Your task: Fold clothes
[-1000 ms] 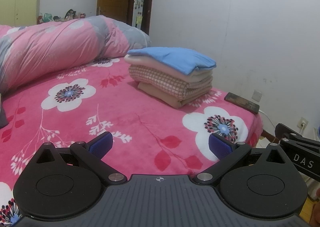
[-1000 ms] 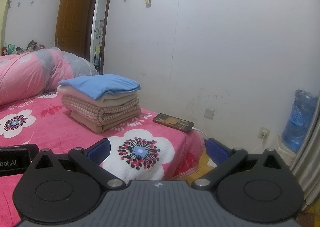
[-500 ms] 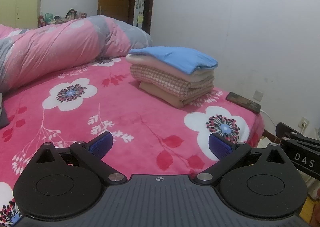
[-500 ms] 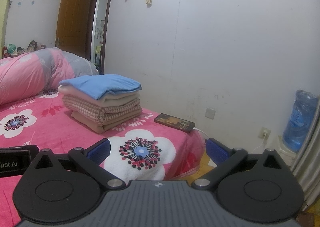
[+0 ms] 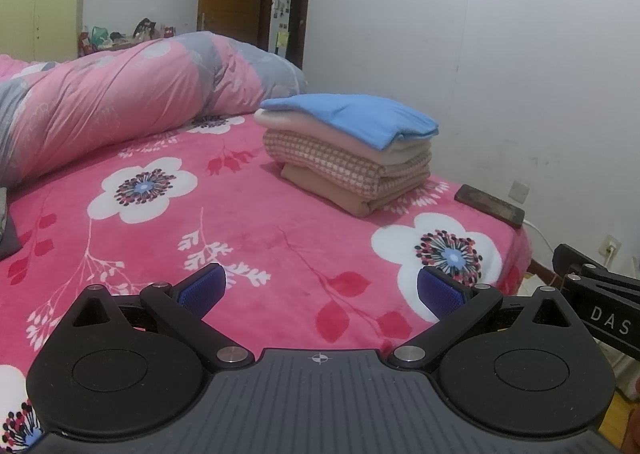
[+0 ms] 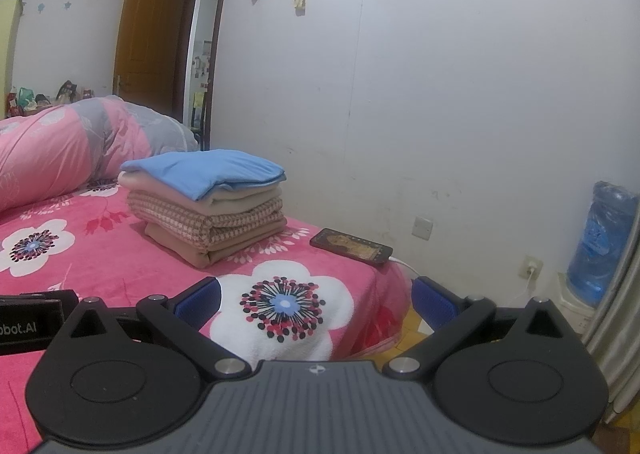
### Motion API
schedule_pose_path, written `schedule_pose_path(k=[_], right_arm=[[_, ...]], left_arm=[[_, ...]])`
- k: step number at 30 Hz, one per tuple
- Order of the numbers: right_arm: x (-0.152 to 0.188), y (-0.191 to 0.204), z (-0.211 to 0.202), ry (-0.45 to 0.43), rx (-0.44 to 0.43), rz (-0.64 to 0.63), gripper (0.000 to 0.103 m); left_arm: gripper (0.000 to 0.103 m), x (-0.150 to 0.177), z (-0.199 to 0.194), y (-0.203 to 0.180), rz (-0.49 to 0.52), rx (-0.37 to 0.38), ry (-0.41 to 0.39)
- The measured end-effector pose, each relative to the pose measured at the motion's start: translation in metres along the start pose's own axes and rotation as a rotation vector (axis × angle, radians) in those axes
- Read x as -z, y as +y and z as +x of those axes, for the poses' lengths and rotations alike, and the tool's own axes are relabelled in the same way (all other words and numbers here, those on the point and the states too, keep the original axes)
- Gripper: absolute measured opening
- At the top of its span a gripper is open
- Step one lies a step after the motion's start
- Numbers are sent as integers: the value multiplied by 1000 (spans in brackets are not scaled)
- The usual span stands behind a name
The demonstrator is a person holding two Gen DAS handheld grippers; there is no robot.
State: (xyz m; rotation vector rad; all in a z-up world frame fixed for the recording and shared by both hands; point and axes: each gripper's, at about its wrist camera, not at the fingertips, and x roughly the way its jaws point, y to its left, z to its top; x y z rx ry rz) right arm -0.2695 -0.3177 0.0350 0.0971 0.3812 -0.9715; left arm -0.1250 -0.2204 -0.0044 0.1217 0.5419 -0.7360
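Note:
A stack of folded clothes (image 5: 352,157) (image 6: 208,209) rests on the pink flowered bed (image 5: 224,221) (image 6: 100,254), near its far right corner. A blue garment (image 5: 360,115) (image 6: 212,169) tops the stack, over a pale pink, a checked and a tan one. My left gripper (image 5: 320,290) hangs open over the bed's near part, well short of the stack, nothing between its blue pads. My right gripper (image 6: 316,298) is open too, empty, above the bed's right corner. A dark cloth edge (image 5: 6,230) shows at the far left.
A rolled pink and grey duvet (image 5: 120,93) (image 6: 68,141) lies along the back of the bed. A phone (image 5: 490,205) (image 6: 352,246) on a charging cable lies by the right edge. A white wall, a brown door (image 6: 148,41) and a water bottle (image 6: 604,242) stand beyond.
Both views have shifted only slightly; the stack sits a touch further right in each. Both grippers stay open and empty.

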Motion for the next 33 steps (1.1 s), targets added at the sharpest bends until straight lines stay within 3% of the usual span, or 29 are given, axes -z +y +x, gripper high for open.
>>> schedule_pose_path(k=[33], right_arm=[[1, 4, -2, 2, 2, -2, 103]], left_arm=[[103, 2, 1, 3, -5, -4, 6]])
